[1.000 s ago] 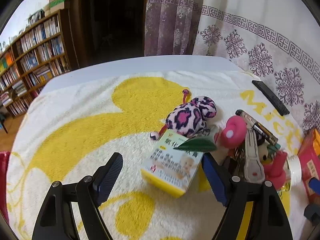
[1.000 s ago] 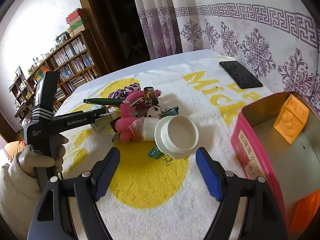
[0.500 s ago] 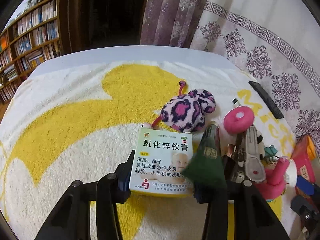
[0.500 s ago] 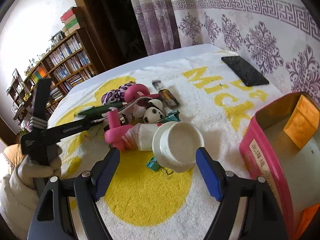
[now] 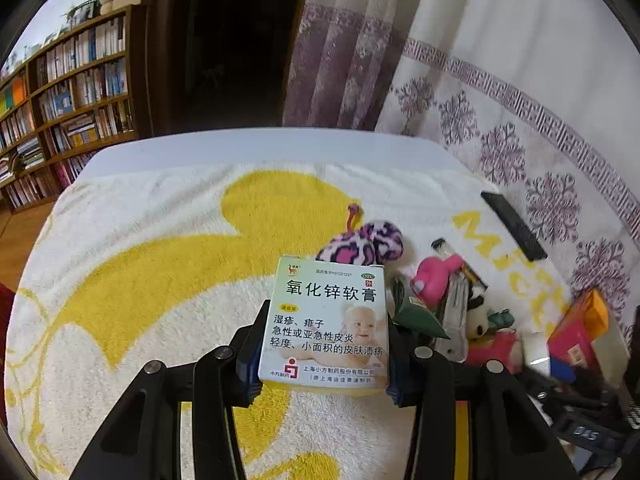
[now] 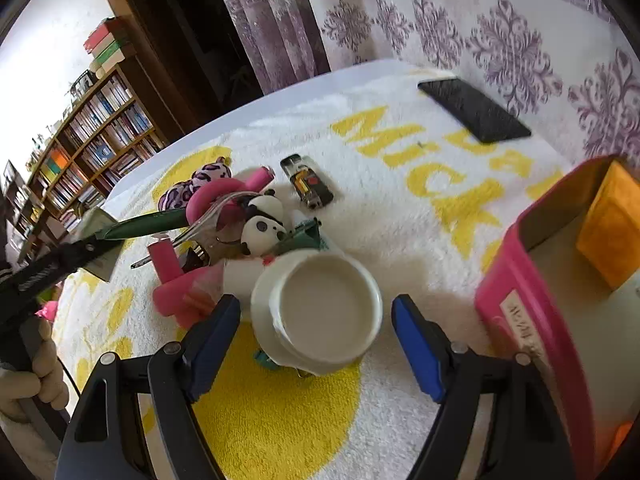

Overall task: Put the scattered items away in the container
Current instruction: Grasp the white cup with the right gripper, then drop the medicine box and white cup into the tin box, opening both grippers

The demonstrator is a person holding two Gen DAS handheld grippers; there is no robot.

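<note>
My left gripper (image 5: 324,352) is shut on a white and yellow ointment box (image 5: 326,320) and holds it above the towel. My right gripper (image 6: 316,344) is open, its fingers either side of a white-capped jar (image 6: 324,316) lying on the towel. The pink tin container (image 6: 552,320) stands at the right with an orange block (image 6: 612,220) inside; it also shows in the left wrist view (image 5: 576,336). A pile lies behind the jar: a panda toy (image 6: 264,224), pink toys (image 6: 216,200), a leopard plush (image 5: 360,244), a green tube (image 6: 152,226), a lighter (image 6: 308,182).
A black phone (image 6: 472,110) lies at the towel's far right edge, near the patterned curtain (image 6: 520,40). The yellow and white towel (image 5: 160,260) covers the table. A bookshelf (image 5: 60,100) stands at the far left.
My left gripper closed on the ointment box and lifted it off the towel. My right gripper moved in closer around the white-capped jar.
</note>
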